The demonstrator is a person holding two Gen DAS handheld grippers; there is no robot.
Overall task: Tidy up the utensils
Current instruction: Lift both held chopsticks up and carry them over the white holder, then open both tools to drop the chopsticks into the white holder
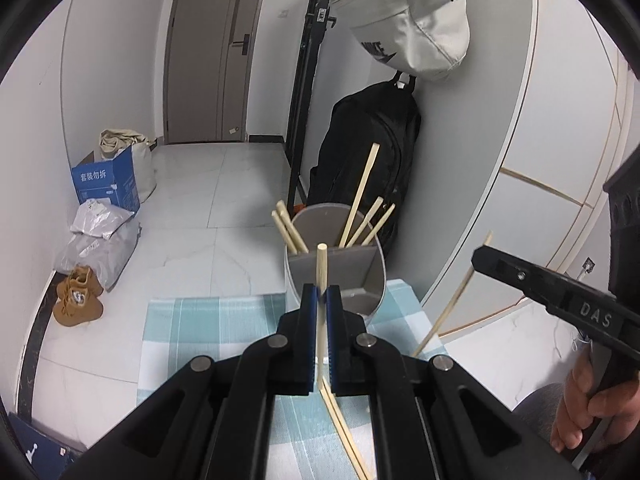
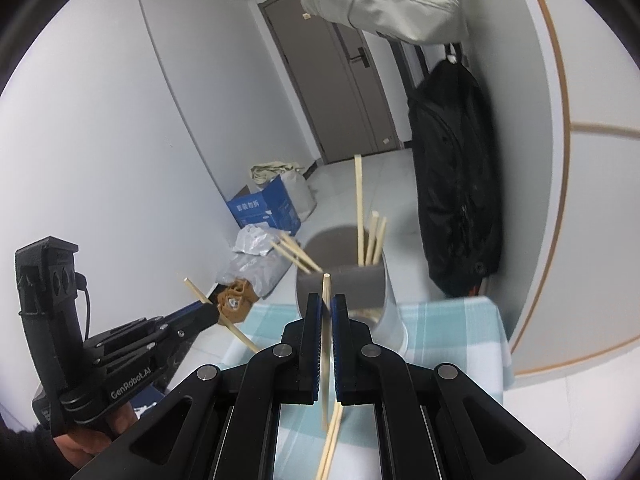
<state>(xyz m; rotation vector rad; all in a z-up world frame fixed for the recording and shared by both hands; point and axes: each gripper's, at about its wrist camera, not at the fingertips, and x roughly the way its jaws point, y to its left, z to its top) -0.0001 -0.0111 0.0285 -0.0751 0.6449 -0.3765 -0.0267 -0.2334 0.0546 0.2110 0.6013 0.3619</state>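
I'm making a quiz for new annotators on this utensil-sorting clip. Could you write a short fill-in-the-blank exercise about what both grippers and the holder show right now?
1. Each gripper, the left gripper and the right gripper, is shut on one ____.
2. The grey utensil holder stands on a ____ checked cloth.
3. Inside, the holder is split by a ____ into compartments.
4. More chopsticks lie on the ____ below the grippers.

Missing words: chopstick; blue-and-white; divider; cloth

White walls (image 1: pixel 120 60), grey door (image 1: pixel 208 60), pale marble floor tiles (image 1: pixel 224 200), even light.
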